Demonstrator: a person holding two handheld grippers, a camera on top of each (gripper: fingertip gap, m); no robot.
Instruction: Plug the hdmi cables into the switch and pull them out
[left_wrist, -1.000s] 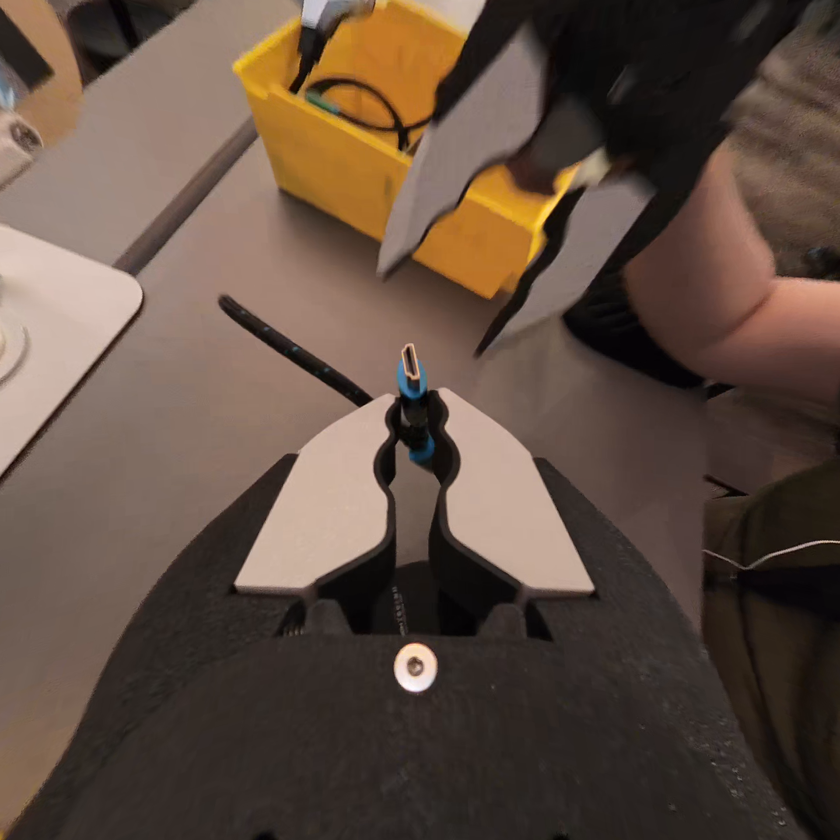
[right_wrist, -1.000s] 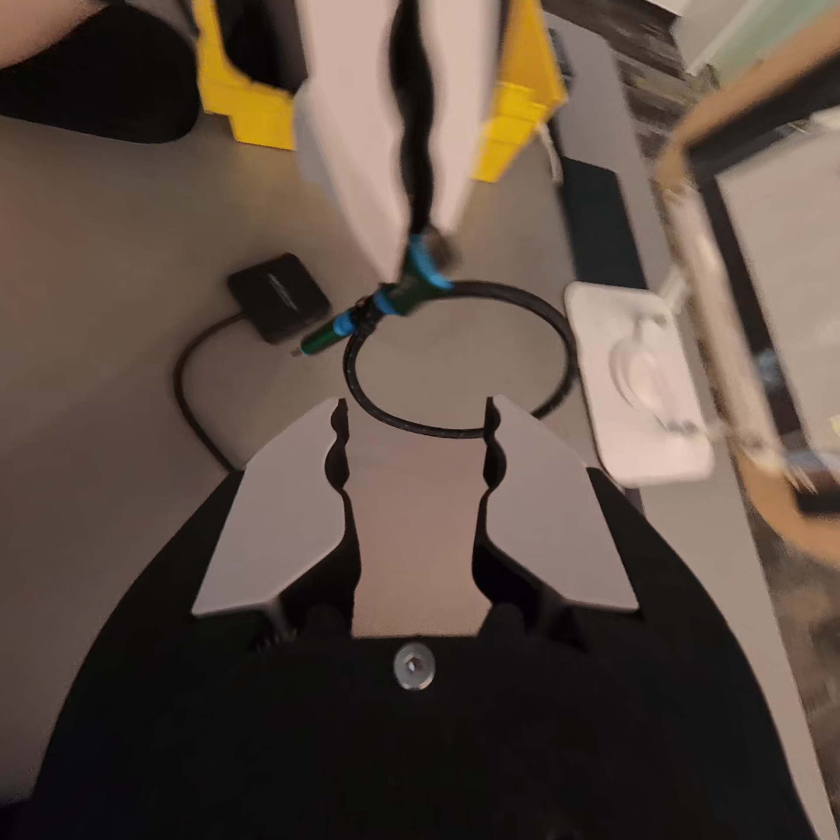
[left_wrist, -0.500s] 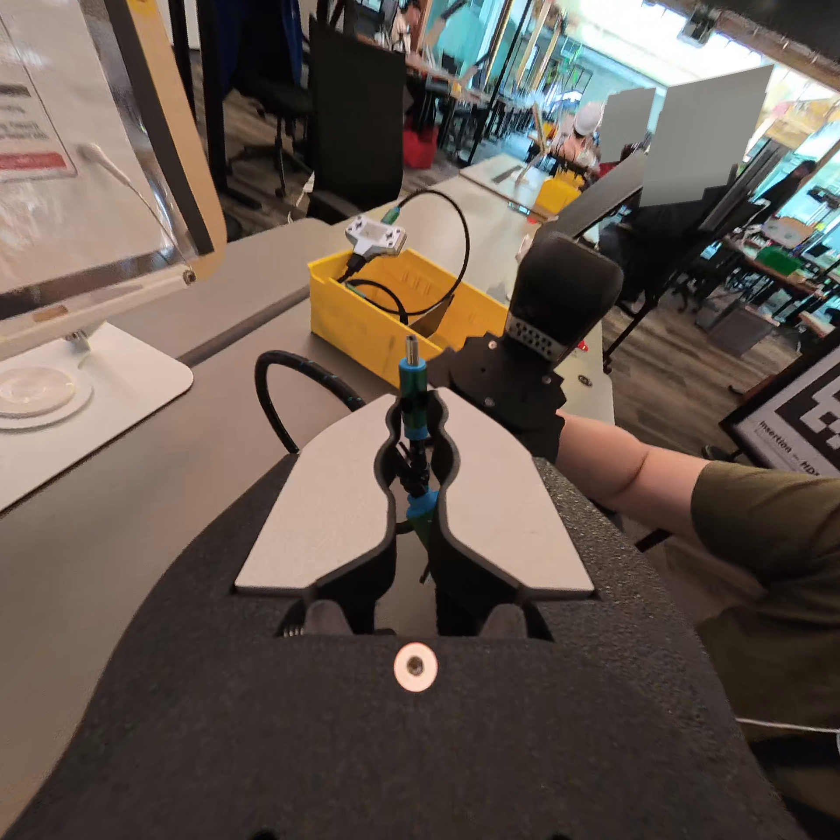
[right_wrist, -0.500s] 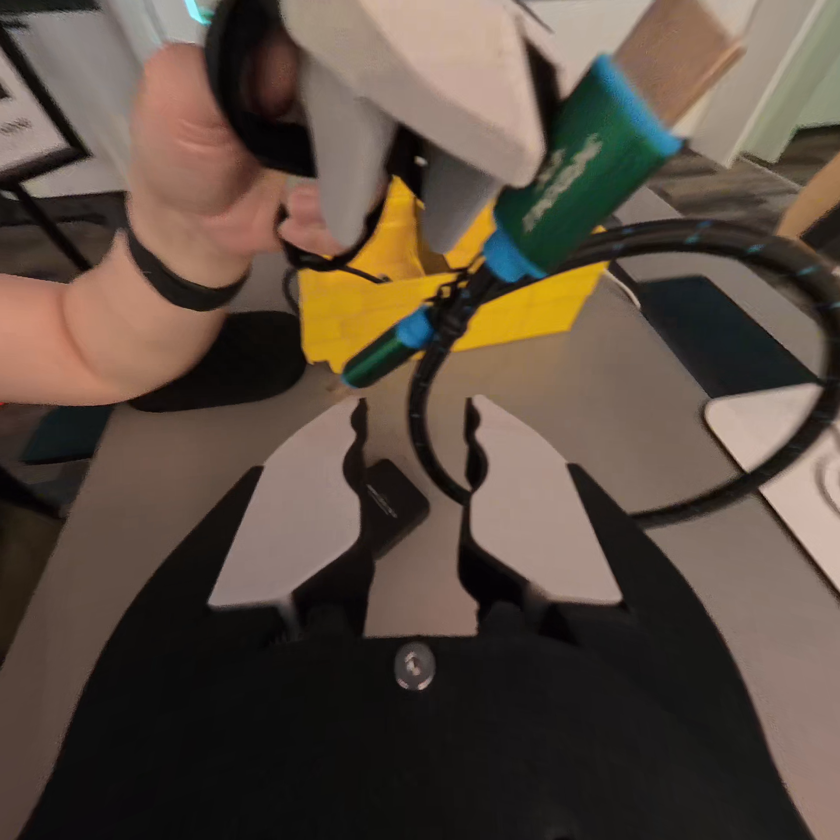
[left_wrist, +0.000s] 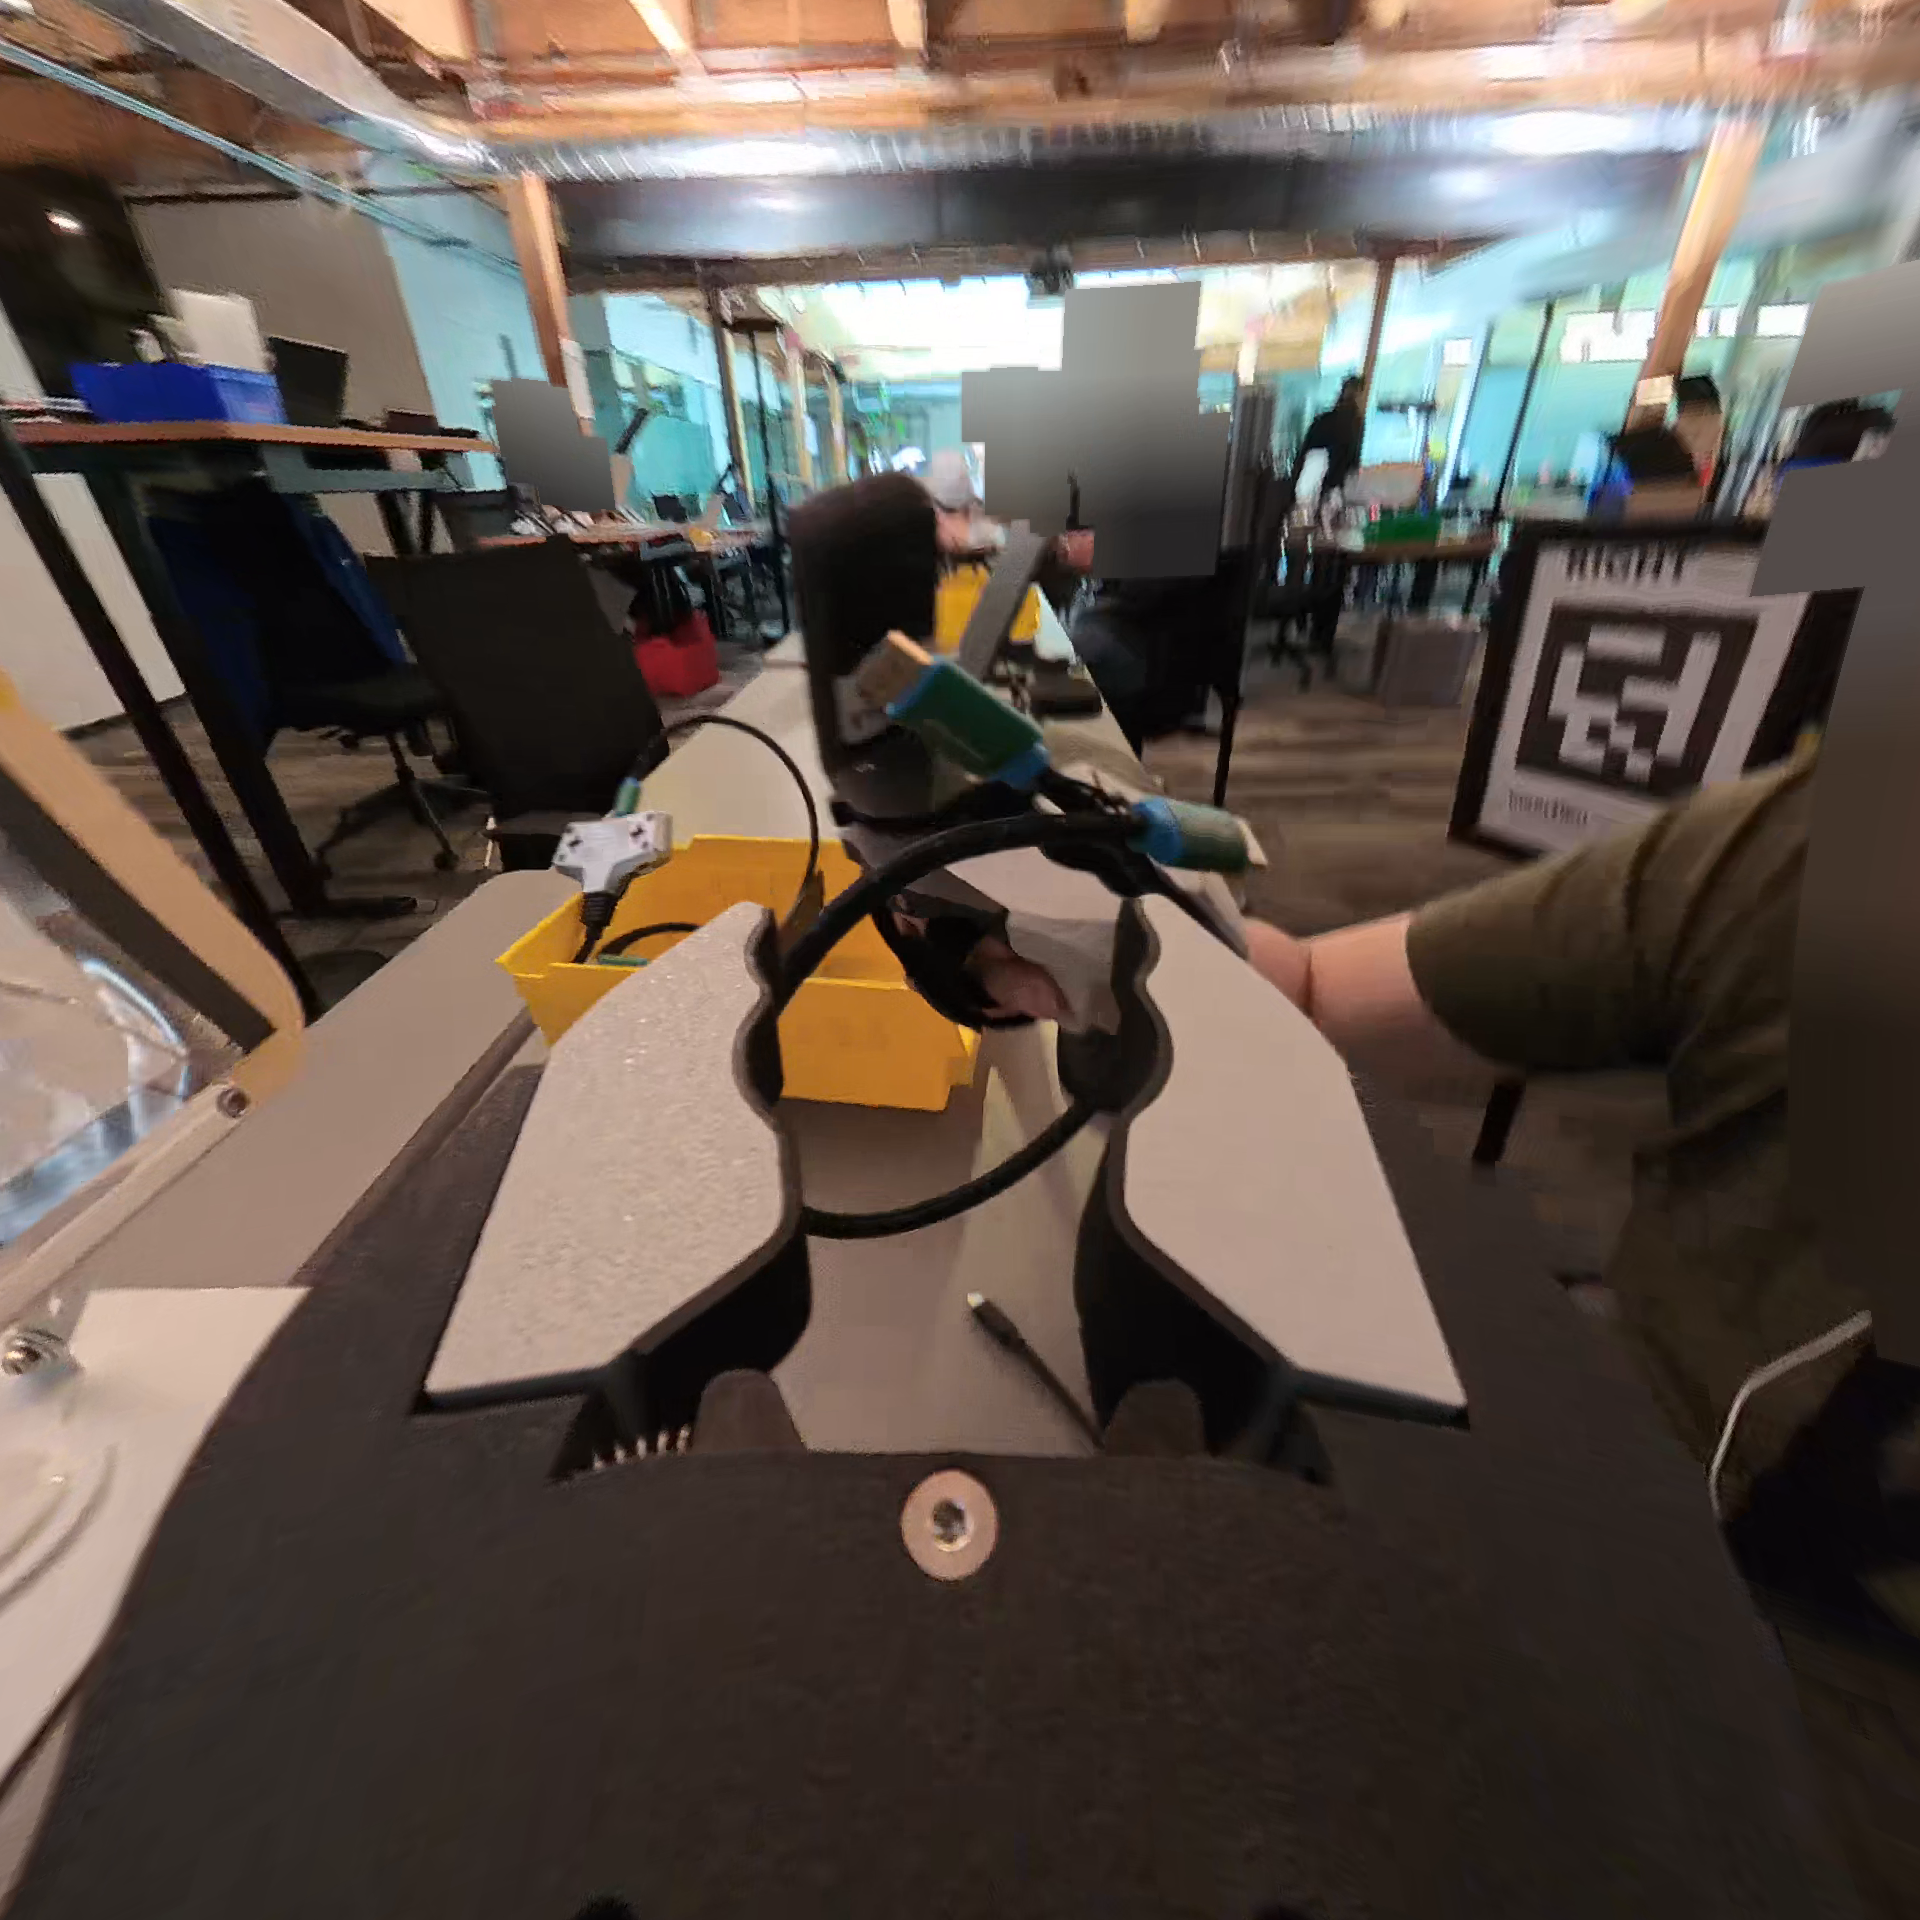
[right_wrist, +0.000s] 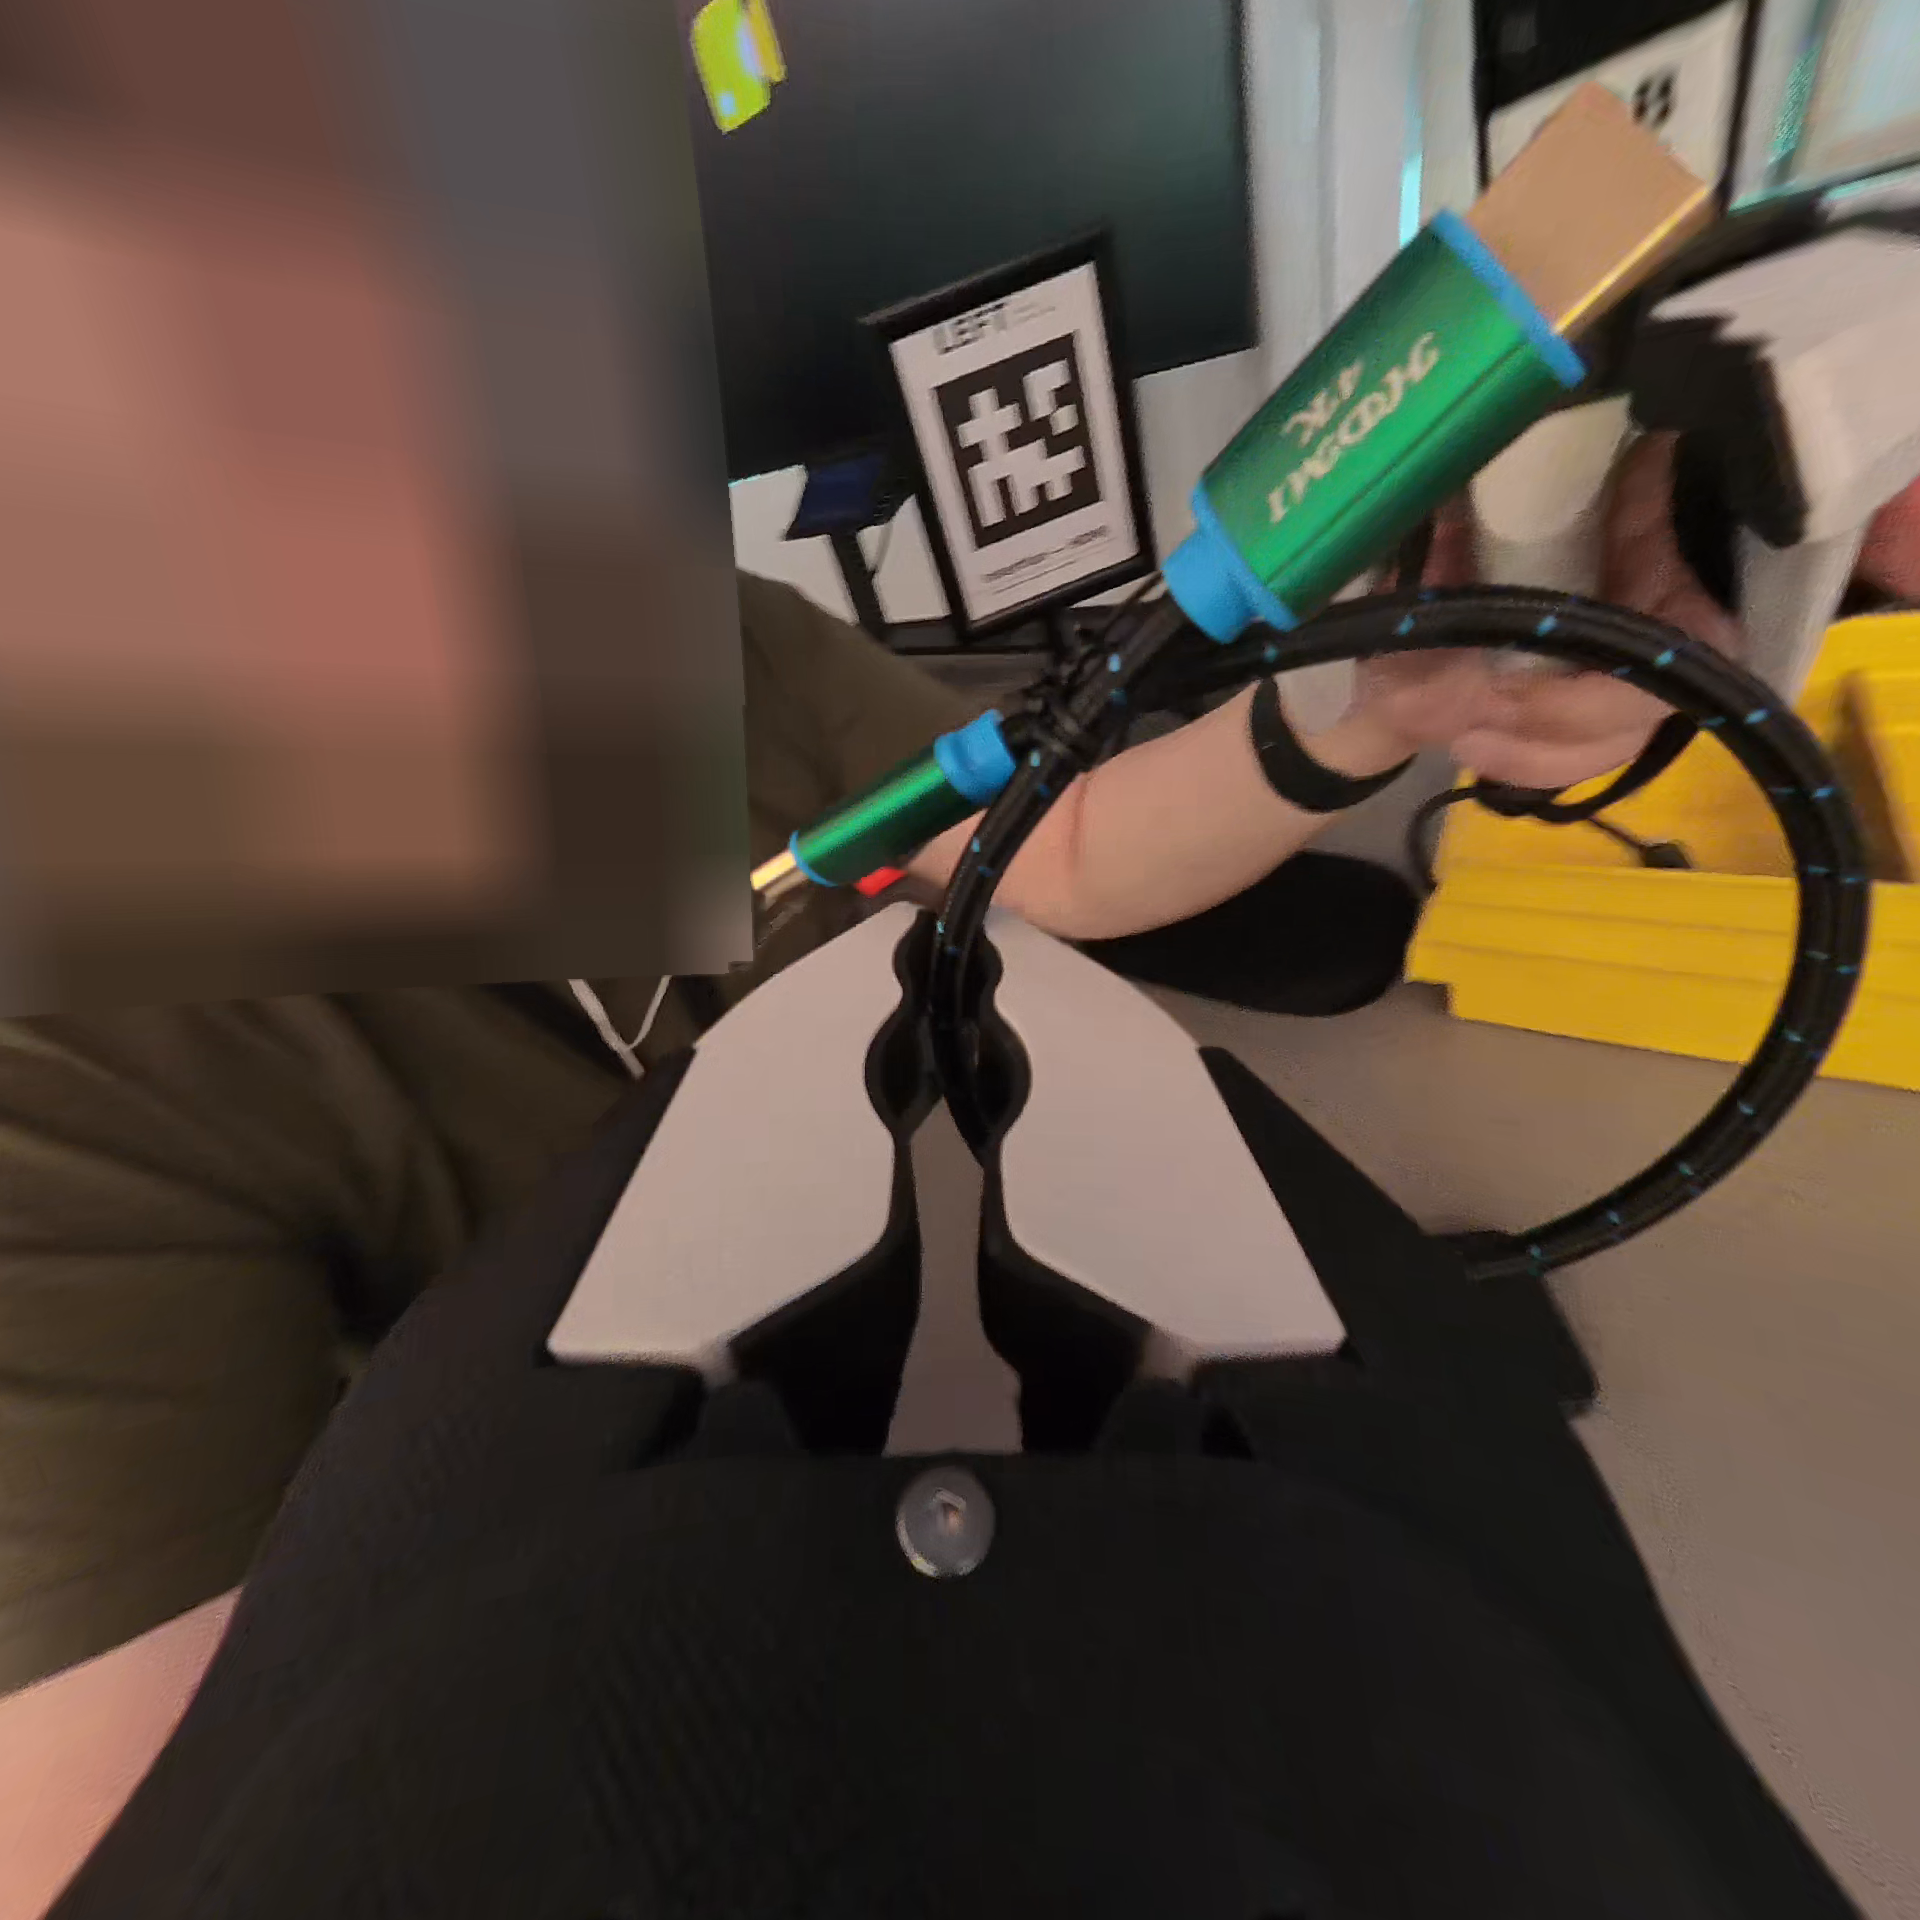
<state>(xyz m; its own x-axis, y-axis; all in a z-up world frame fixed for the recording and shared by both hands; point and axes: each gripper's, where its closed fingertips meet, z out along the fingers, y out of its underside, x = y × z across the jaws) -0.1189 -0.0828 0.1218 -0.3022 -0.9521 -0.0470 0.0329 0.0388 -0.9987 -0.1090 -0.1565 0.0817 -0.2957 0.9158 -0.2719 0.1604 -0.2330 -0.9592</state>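
A black braided HDMI cable (right_wrist: 1808, 914) with two green, blue-collared plugs is coiled into a loop and hangs above the grey table. My right gripper (right_wrist: 951, 935) is shut on the cable just below the smaller-looking plug (right_wrist: 894, 810); the larger-looking plug (right_wrist: 1382, 457) with its gold tip sticks up to the right. My left gripper (left_wrist: 945, 935) is open and empty, with the cable loop (left_wrist: 862, 935) and both plugs (left_wrist: 966, 717) just beyond its fingertips. The switch is not in view.
A yellow bin (left_wrist: 862, 1039) holding other cables and a grey adapter stands on the table (left_wrist: 914, 1351) beyond the left gripper; it also shows in the right wrist view (right_wrist: 1621, 935). A thin loose cable end (left_wrist: 997, 1335) lies between the left fingers. A white stand base (left_wrist: 125, 1382) is at the left.
The left gripper has let go of the cable and opened. The right gripper has shut on the cable and now holds it. Both views have tilted up from the table.
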